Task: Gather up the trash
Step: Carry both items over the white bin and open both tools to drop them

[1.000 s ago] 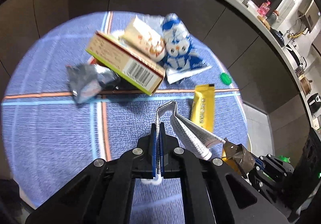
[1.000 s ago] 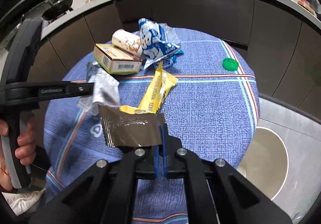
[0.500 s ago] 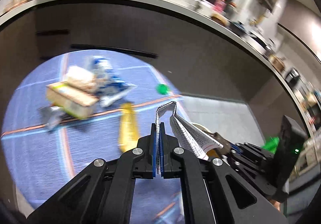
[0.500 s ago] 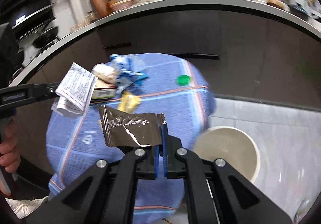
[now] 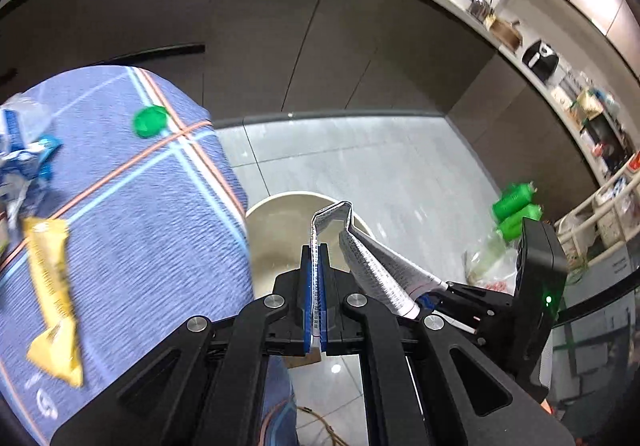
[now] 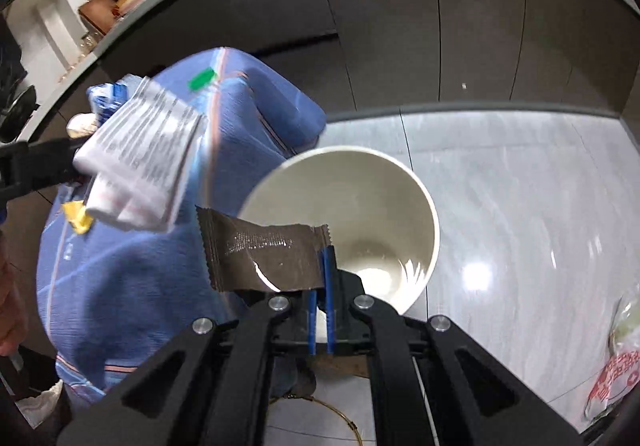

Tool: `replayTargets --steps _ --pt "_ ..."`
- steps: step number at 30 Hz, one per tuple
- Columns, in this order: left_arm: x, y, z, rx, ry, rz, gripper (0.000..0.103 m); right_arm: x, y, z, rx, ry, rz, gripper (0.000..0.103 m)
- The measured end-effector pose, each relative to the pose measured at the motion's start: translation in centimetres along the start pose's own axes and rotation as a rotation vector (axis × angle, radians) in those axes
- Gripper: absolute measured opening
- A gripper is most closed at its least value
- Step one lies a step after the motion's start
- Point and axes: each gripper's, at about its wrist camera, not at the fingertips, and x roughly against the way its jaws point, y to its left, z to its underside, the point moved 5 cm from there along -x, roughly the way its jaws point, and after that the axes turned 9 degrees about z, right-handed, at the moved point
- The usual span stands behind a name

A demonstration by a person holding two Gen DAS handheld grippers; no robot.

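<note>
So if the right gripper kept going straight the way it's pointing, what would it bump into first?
Most likely the inside of the white bin on the floor: the right gripper, holding a brown wrapper, points down into its mouth, though depth is unclear.

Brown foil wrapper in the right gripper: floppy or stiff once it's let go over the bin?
Probably fairly stiff for film: the brown wrapper juts sideways from the right gripper without drooping. Likely very light, flat and empty-looking, so it may flutter off line. Much of it hangs outside the bin rim, so it might miss.

dark cabinets, grey tiled floor, cluttered counter.
</note>
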Motion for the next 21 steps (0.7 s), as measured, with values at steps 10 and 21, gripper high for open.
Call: replayTargets --steps 10,21 --pt "-5.9 2.6 -0.1 -0.011 0.060 -0.073 0.003 -5.6 -0.9 0.5 0.022 0.064 0.018 0.008" --pt "-8.9 1.9 -1.0 -0.049 0.056 -0.126 0.009 -5.9 -0.1 -0.1 0.122 0.024 0.084 0.046"
